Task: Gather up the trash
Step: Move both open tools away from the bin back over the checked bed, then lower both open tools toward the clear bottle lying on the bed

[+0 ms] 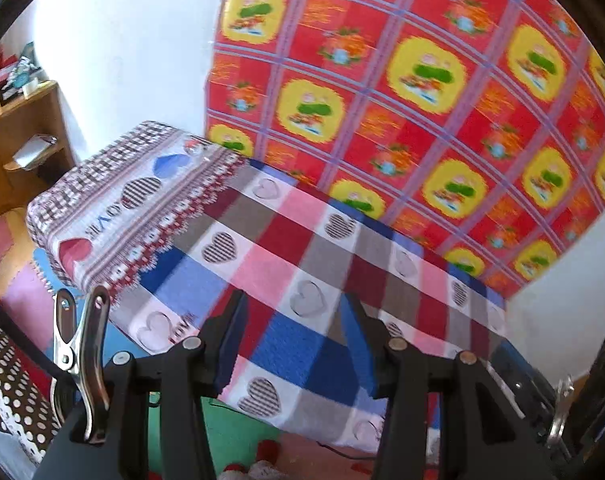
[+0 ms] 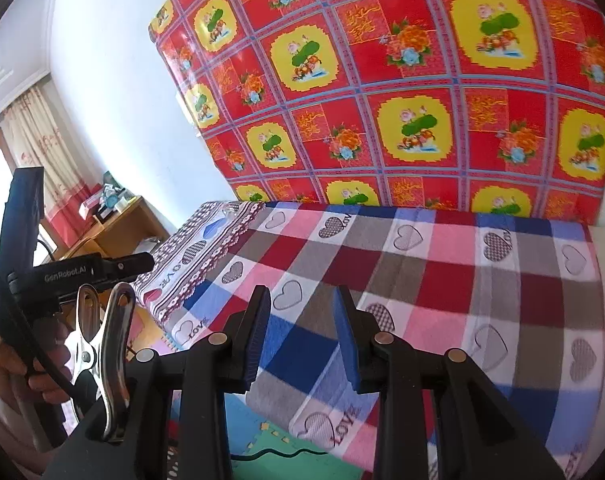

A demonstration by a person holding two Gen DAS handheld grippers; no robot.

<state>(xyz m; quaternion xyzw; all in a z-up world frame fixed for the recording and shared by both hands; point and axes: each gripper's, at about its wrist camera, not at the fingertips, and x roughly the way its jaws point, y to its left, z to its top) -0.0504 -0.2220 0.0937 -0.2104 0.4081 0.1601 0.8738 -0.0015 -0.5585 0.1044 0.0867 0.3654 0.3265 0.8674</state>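
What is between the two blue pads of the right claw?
Nothing is held there. In the right wrist view, the right claw stands open, and only the checked heart-patterned bedsheet shows through the gap.

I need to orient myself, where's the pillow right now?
In both wrist views the pillow lies at the left end of the checked heart bedsheet, near the wooden shelf.

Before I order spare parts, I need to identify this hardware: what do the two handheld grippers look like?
Both match: the left gripper and right gripper have black plastic linkage arms with round silver pivot pins and flat blue pads on the fingers. A shiny metal spring clip sits beside each. From the right wrist view, the left unit's black body bears white "GenRobot.AI" lettering and trails a black cable.
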